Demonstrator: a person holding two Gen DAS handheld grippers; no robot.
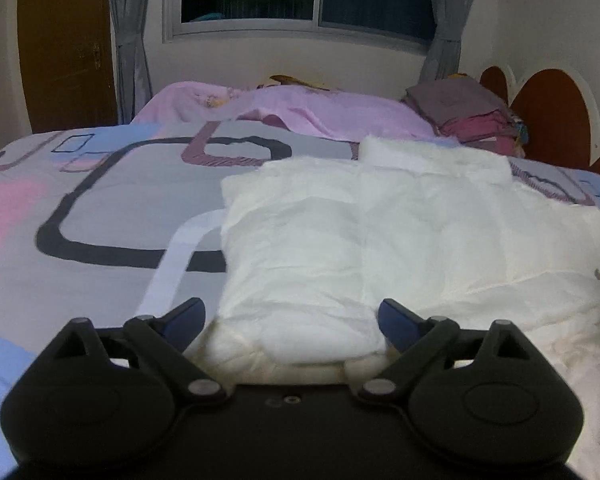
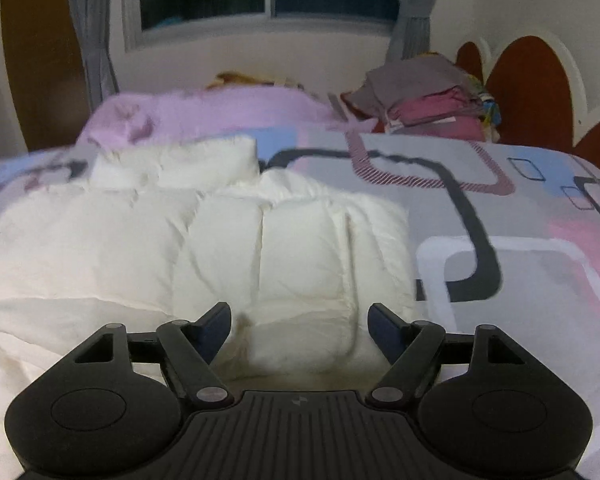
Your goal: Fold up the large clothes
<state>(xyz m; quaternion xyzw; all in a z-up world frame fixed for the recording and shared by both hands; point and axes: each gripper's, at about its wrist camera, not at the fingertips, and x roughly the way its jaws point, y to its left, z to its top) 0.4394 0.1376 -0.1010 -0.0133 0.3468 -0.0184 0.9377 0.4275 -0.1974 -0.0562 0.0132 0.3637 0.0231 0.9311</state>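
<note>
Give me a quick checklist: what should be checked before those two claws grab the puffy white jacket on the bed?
1. Left gripper jaws open: ok.
2. Right gripper jaws open: ok.
3. White puffer jacket hem between both sets of jaws: ok.
4. Jacket lying flat on the patterned bedspread: ok, sides already folded in.
5. Folded clothes stack apart from the jacket: ok.
6. Bedspread caught under the hem: cannot tell.

Jacket plain off-white, quilted. Bedsheet grey with black, white and maroon-striped rounded-square outlines plus pink and light-blue patches. Blanket solid pink. Folded stack: grey on magenta. Curtains grey. Tool black, dark-blue fingertips.
</note>
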